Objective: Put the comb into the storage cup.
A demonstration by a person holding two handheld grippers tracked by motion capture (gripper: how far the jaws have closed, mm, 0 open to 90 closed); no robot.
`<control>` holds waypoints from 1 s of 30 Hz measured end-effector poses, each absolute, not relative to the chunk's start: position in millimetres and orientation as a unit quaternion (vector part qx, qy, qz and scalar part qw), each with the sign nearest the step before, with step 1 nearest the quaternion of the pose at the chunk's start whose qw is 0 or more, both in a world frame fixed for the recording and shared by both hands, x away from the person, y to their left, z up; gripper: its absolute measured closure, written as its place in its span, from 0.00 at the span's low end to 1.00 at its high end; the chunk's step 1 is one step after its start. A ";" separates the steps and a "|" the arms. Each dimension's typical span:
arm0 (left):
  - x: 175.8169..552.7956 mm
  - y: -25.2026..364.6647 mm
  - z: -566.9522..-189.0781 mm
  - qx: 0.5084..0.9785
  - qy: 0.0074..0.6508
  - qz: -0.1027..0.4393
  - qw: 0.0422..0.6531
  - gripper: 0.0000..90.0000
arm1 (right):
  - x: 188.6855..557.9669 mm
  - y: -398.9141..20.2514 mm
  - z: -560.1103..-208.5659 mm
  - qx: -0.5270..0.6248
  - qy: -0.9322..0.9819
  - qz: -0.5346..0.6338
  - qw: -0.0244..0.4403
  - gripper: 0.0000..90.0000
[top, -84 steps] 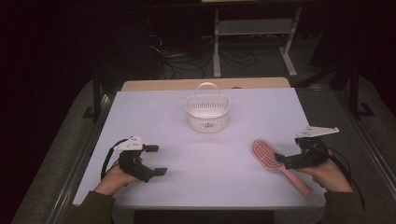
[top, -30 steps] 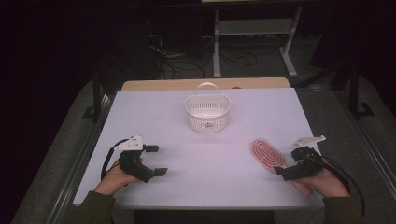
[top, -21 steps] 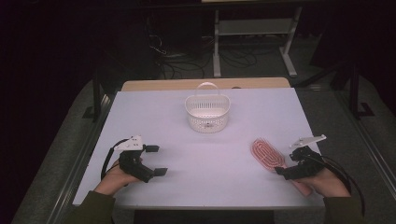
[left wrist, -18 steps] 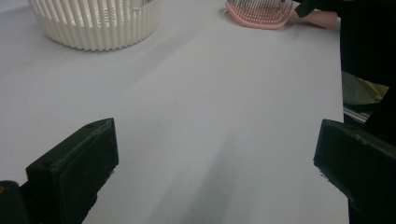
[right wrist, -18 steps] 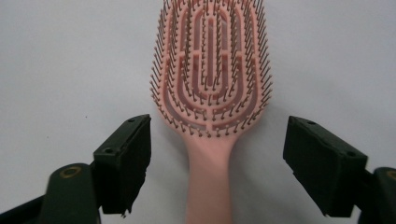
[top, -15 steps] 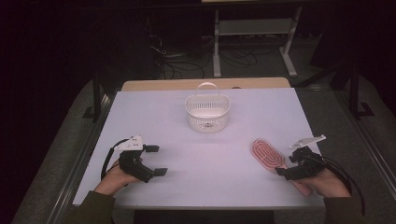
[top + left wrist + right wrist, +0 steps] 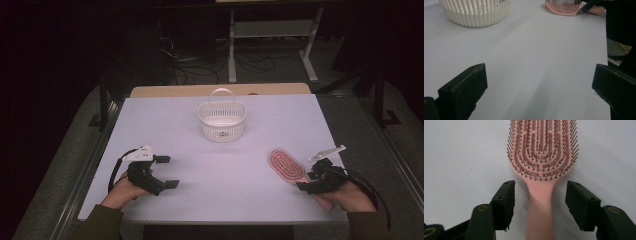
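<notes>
Near the table's right edge, the right gripper lies low — jaws closing, straddling the pink hairbrush's handle, not yet touching; the left gripper rests spread wide.

A dim room surrounds the white table, with a metal stand and tangled cables on the dark floor behind.

Wide-parted tool jaws over white table (basket and pink brush beyond)
</notes>
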State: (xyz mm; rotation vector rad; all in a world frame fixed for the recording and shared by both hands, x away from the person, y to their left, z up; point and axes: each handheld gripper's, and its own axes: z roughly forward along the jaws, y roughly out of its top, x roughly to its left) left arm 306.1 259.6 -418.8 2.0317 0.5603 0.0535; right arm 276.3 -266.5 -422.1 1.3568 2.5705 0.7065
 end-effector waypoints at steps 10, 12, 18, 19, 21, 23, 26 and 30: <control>306.3 259.8 -418.9 0.838 0.231 0.021 0.494 0.00 | 277.1 -265.4 -424.1 0.451 0.861 0.226 0.070 0.54; 306.4 259.9 -419.0 0.838 0.231 0.021 0.494 0.00 | 277.1 -264.2 -424.2 0.450 0.862 0.223 0.073 0.56; 306.5 260.0 -419.0 0.838 0.231 0.021 0.494 0.00 | 278.1 -262.1 -426.1 0.447 0.866 0.213 0.073 0.60; 306.4 260.0 -418.9 0.838 0.231 0.021 0.494 0.00 | 278.3 -261.7 -426.5 0.447 0.867 0.210 0.075 0.61; 306.4 260.1 -418.7 0.838 0.232 0.021 0.494 0.00 | 278.6 -260.9 -426.9 0.445 0.868 0.205 0.080 0.64; 306.4 260.1 -418.8 0.838 0.232 0.021 0.494 0.00 | 278.7 -259.7 -426.6 0.446 0.868 0.202 0.084 0.67; 306.4 260.1 -418.8 0.838 0.232 0.021 0.494 0.00 | 279.1 -257.2 -427.1 0.441 0.871 0.195 0.088 0.69; 306.3 260.2 -418.6 0.837 0.232 0.022 0.495 0.00 | 279.6 -255.4 -427.1 0.439 0.874 0.188 0.089 0.70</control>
